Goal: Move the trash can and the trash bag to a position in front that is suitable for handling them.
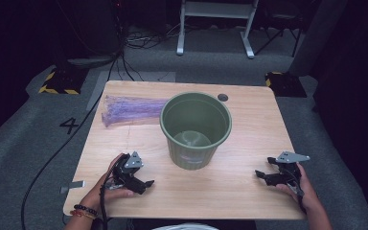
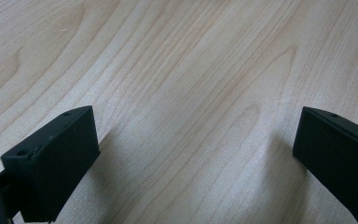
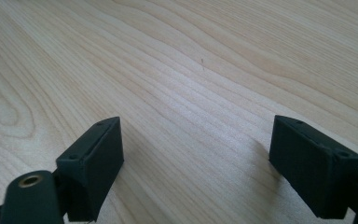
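Both tongs, left point(image 1: 146, 182) and right point(image 1: 259, 174), rested wide open and empty near the tabletop's point(image 1: 249, 201) front edge; reaching the green bucket point(image 1: 196, 128) at the centre would need a rim grip.

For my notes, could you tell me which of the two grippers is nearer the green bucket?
The left gripper; it lies close to the green bucket, while the right gripper sits farther off.

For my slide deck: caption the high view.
Green bin mid-table, purple strands beside it, left gripper and right gripper open.
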`<act>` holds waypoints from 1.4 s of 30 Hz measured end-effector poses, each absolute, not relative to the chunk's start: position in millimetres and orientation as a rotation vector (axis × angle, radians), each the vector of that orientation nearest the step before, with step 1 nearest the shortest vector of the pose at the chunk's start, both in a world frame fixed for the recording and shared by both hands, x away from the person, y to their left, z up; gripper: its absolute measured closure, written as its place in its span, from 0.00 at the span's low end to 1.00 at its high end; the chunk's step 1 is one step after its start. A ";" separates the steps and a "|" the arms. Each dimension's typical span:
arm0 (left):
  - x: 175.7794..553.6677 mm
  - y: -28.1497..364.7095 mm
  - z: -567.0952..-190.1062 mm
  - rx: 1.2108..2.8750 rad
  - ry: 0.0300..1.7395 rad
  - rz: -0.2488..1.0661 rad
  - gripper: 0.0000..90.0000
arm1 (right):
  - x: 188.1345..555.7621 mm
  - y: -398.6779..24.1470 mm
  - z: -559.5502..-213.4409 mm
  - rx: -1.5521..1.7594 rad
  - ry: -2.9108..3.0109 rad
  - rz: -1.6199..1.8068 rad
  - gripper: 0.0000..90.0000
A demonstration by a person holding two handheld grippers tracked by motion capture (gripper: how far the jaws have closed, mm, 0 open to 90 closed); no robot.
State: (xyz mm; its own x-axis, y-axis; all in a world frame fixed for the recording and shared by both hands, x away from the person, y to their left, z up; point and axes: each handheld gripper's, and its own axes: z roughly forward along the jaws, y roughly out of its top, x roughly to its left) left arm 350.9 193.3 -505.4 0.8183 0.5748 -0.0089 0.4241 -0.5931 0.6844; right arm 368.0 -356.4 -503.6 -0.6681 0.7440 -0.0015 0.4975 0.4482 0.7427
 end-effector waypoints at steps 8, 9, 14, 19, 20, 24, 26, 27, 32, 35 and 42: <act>351.0 193.9 -505.6 2.292 0.722 0.272 0.00 | 368.1 -356.4 -503.6 1.059 2.377 1.056 0.19; 351.0 193.9 -505.6 2.292 0.722 0.272 0.00 | 368.1 -356.4 -503.6 1.059 2.377 1.056 0.19; 351.0 194.1 -505.5 2.293 0.719 0.272 0.00 | 368.4 -356.1 -503.4 1.060 2.380 1.055 0.19; 350.8 194.1 -505.5 2.293 0.721 0.273 0.00 | 368.7 -355.5 -503.6 1.062 2.376 1.051 0.18; 350.7 194.1 -505.5 2.293 0.721 0.274 0.00 | 369.0 -355.1 -503.5 1.062 2.376 1.049 0.18; 350.6 194.1 -505.4 2.293 0.723 0.274 0.00 | 370.5 -352.3 -503.6 1.054 2.376 1.052 0.17; 350.6 194.1 -505.4 2.293 0.724 0.273 0.00 | 371.0 -350.7 -503.2 1.039 2.378 1.056 0.19; 350.6 194.1 -505.4 2.293 0.723 0.273 0.00 | 371.3 -349.8 -503.1 1.036 2.379 1.065 0.18; 350.8 194.1 -505.4 2.293 0.720 0.272 0.00 | 372.2 -344.3 -499.3 1.014 2.372 1.083 0.19; 350.8 194.1 -505.4 2.293 0.720 0.273 0.00 | 374.3 -340.9 -494.8 1.008 2.357 1.073 0.20; 350.8 194.1 -505.4 2.293 0.721 0.272 0.00 | 379.7 -328.8 -480.6 0.958 2.301 1.131 0.23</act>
State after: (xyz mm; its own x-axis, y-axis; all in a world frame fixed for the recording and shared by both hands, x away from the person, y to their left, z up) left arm 350.8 194.1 -505.4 0.8225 0.5687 -0.0104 0.4198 -0.5946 0.6857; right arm 379.7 -328.8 -480.6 -0.6843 0.7273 -0.0530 0.4025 0.4372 0.8043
